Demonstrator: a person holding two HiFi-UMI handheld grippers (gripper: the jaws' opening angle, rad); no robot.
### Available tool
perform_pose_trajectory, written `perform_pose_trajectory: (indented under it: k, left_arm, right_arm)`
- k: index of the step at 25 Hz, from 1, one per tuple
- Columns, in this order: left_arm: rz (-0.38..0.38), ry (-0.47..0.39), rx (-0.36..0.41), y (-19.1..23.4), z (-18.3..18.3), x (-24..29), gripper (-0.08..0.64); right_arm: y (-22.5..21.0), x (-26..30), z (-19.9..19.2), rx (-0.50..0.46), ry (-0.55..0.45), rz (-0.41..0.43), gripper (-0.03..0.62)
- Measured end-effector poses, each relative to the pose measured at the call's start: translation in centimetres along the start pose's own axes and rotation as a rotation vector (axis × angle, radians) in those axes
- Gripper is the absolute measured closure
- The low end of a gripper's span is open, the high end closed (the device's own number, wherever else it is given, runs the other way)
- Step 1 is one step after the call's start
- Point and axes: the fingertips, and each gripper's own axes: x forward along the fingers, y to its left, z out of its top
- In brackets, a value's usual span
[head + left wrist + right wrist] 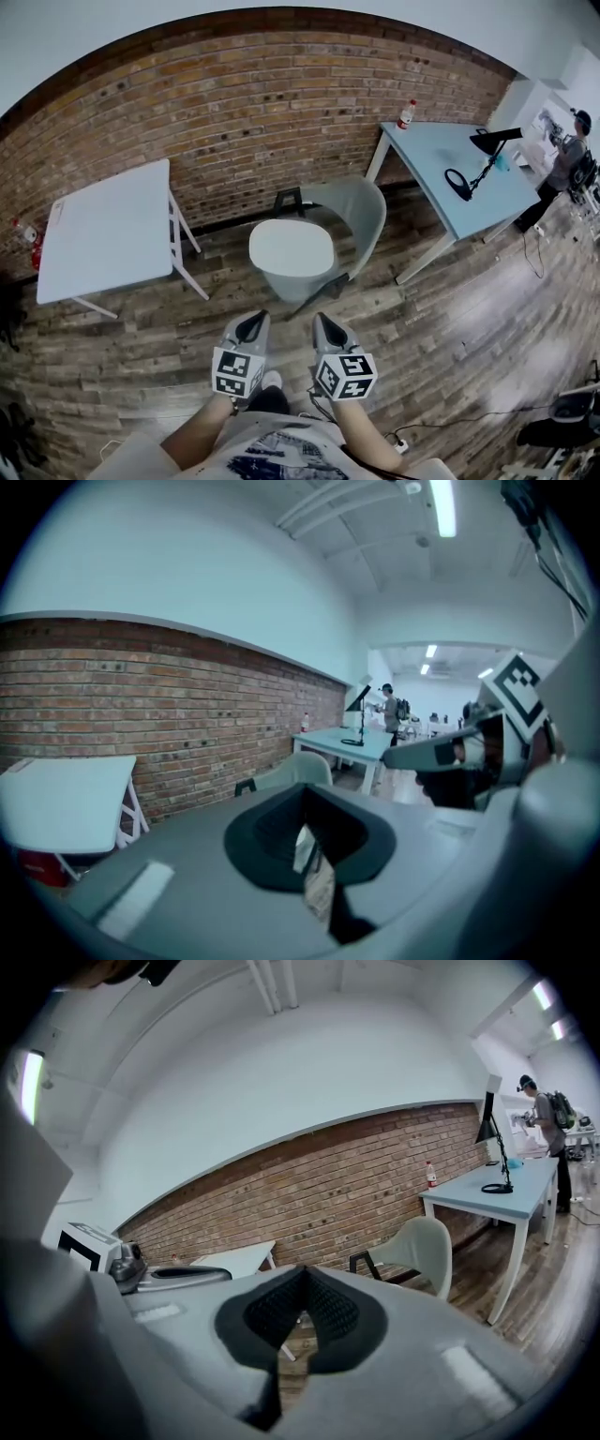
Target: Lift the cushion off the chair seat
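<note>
Both tongs are shut and empty: our left tongs (pixel 251 327) and right tongs (pixel 326 328) hang side by side, short of the chair (pixel 361 211). None of the lift is done yet. The cushion (pixel 292 249) lies flat on the seat, untouched, and we must reach and grip it. A white table (pixel 108 230) stands at left and a blue table (pixel 441 169) at right, on a plank floor (pixel 450 328) before the brick wall (pixel 281 103).

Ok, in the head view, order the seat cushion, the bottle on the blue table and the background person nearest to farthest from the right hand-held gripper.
1. Cushion, on the chair just ahead of the right hand-held gripper.
2. Bottle, at the blue table corner by the brick wall.
3. Person, beyond the table's far end, far right.
</note>
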Motion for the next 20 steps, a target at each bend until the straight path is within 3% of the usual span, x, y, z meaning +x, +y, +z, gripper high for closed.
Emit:
perform_pose_trajectory:
  k: [5,11,20]
  left_arm:
    - [-0.004,-0.003,-0.009,3.5,0.1,1.6,0.569]
    - [-0.03,0.018,-0.019,4.1,-0.1,3.8,0.569]
    - [-0.013,0.054,-0.018,5.5,0.1,9.6,0.569]
  right_arm:
    - [0.4,2.9,0.4,0.006,0.006,-0.022,0.594]
    - [-0.4,4.9,1.4,0.004,0.018,-0.035,0.594]
    - [-4.9,10.4,2.3,0.027,0.045,-0.016,0.595]
